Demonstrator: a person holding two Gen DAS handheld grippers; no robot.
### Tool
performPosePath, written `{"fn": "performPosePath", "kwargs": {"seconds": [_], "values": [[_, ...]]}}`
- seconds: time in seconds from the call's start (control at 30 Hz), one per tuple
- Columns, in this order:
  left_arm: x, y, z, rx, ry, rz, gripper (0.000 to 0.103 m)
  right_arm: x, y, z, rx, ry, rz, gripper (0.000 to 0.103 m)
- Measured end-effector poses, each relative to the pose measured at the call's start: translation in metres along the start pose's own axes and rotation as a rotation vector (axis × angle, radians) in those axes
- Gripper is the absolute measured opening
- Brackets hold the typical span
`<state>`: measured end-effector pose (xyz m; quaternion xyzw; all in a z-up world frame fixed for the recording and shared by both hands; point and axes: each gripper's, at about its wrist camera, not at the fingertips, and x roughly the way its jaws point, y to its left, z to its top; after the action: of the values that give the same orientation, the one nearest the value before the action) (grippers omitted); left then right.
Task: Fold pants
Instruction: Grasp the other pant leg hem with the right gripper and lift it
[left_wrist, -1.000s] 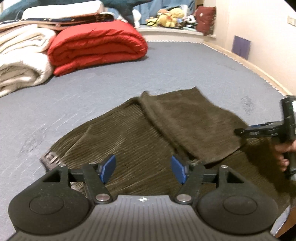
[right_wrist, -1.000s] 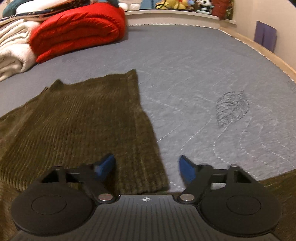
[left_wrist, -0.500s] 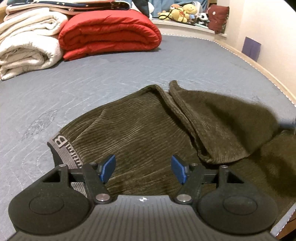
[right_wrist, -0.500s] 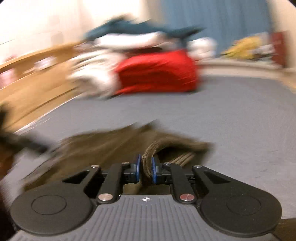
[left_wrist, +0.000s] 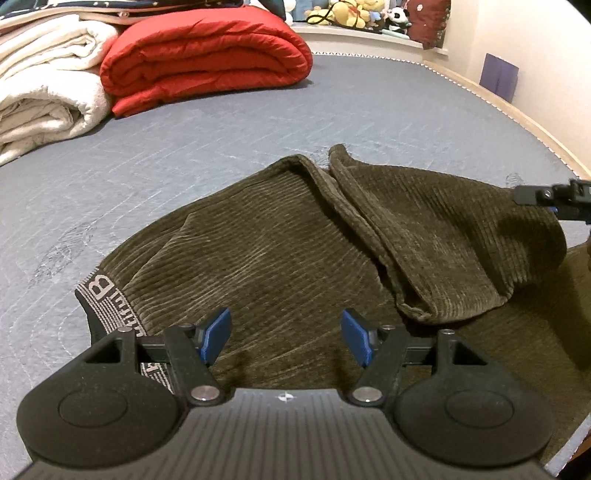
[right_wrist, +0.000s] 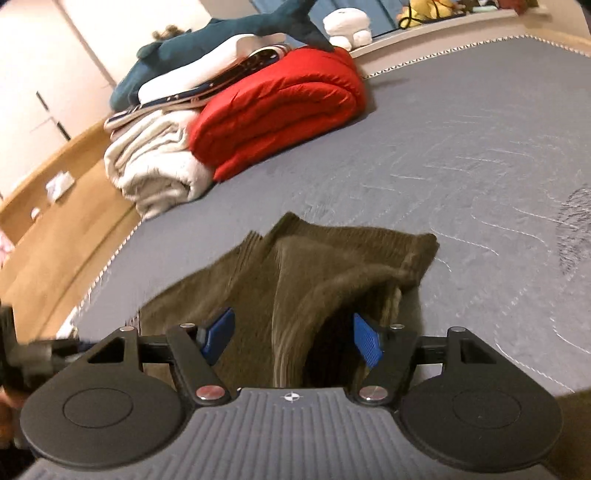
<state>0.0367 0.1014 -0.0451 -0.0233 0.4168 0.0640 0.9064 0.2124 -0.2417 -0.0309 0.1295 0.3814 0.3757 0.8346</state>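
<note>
Dark olive corduroy pants lie on the grey mattress, with a leg folded back over the body and a lettered waistband at the left. My left gripper is open just above the pants near the waistband. My right gripper is open over the folded leg, with cloth lying between its blue pads. The right gripper also shows at the right edge of the left wrist view.
A folded red quilt and a white blanket are stacked at the far left of the mattress. Plush toys line the far ledge. A wooden bed frame runs along the left side.
My right gripper was shut on the leg cloth half a second ago and has opened, leaving the leg folded over the pants. The left gripper stayed open and shifted little.
</note>
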Motion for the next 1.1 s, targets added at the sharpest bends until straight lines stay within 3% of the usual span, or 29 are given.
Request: {"fn": "performPosePath", "kwargs": {"seconds": [0.27, 0.37, 0.43, 0.53, 0.67, 0.77, 0.8, 0.87, 0.93, 0.97, 1.0, 1.03, 1.1], "values": [[0.005, 0.004, -0.003, 0.013, 0.015, 0.012, 0.071, 0.041, -0.011, 0.016, 0.061, 0.032, -0.036, 0.068], [0.01, 0.002, -0.002, 0.011, 0.022, 0.009, 0.071, 0.044, -0.016, 0.019, 0.075, 0.032, -0.042, 0.046], [0.014, -0.001, 0.0, 0.01, 0.024, 0.004, 0.071, 0.044, -0.019, 0.02, 0.081, 0.034, -0.022, 0.024], [0.017, -0.008, 0.005, 0.01, 0.014, -0.008, 0.071, 0.04, -0.015, 0.022, 0.058, 0.014, 0.004, 0.011], [0.014, -0.015, 0.014, -0.019, -0.055, -0.036, 0.071, 0.02, 0.006, 0.033, 0.007, -0.084, 0.042, 0.006], [0.003, -0.024, 0.022, -0.03, -0.169, -0.088, 0.071, -0.01, 0.023, 0.044, -0.026, -0.248, 0.054, 0.005], [0.0, -0.029, 0.023, -0.03, -0.21, -0.109, 0.071, -0.023, 0.024, 0.047, -0.007, -0.337, 0.013, 0.005], [-0.003, -0.04, 0.026, -0.016, -0.271, -0.152, 0.071, -0.057, 0.024, 0.044, 0.036, -0.597, -0.161, 0.005], [-0.002, -0.056, 0.028, 0.028, -0.325, -0.178, 0.071, -0.09, 0.025, 0.03, 0.074, -0.868, -0.438, 0.006], [0.001, -0.065, 0.029, 0.046, -0.338, -0.187, 0.071, -0.1, 0.019, 0.025, 0.133, -0.94, -0.574, 0.007], [0.005, -0.074, 0.03, 0.07, -0.339, -0.207, 0.071, -0.104, 0.009, 0.024, 0.188, -0.944, -0.655, 0.011], [0.012, -0.085, 0.03, 0.099, -0.333, -0.233, 0.071, -0.103, -0.005, 0.026, 0.233, -0.893, -0.705, 0.016], [0.025, -0.105, 0.032, 0.163, -0.324, -0.245, 0.071, -0.096, -0.044, 0.03, 0.32, -0.719, -0.657, 0.036]]}}
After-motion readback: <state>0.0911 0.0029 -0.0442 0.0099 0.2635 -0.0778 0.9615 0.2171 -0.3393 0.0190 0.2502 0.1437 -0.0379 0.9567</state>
